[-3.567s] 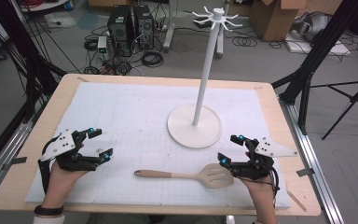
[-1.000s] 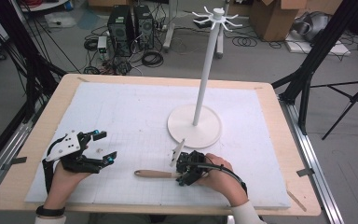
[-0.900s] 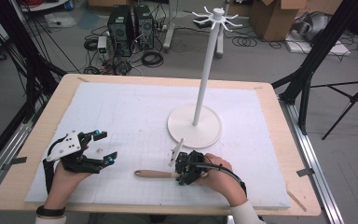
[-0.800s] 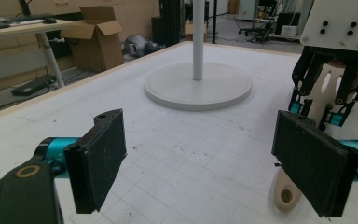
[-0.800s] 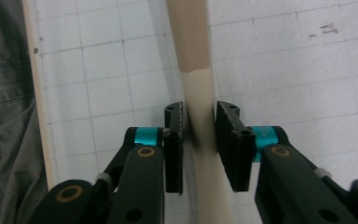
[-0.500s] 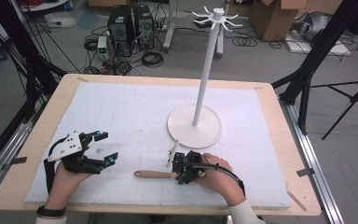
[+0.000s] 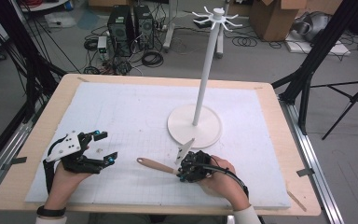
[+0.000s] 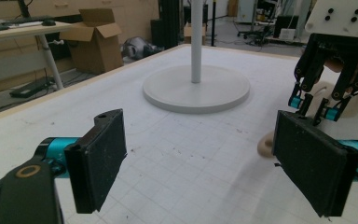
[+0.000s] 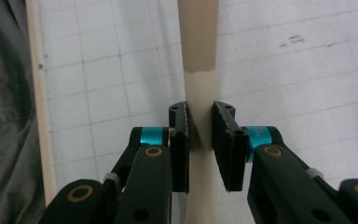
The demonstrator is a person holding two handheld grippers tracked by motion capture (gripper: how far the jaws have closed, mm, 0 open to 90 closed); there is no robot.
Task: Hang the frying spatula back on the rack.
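Wide workshop floor behind the table (image 7: 279,196), cables and computer towers (image 7: 130,23) beyond its far edge, cardboard boxes (image 7: 272,18) too. On the table's white gridded mat (image 7: 135,112) stands the white hook stand (image 7: 200,84). Just in front of its base lies the spatula (image 7: 156,165), right gripper (image 9: 200,126) clamped on its handle, jaws just closing. Left gripper (image 7: 103,147), well left of the stand, jaws apart, empty.

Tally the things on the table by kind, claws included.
Spatula: 1
White hook stand: 1
Claws: 2, left claw and right claw
Total: 4
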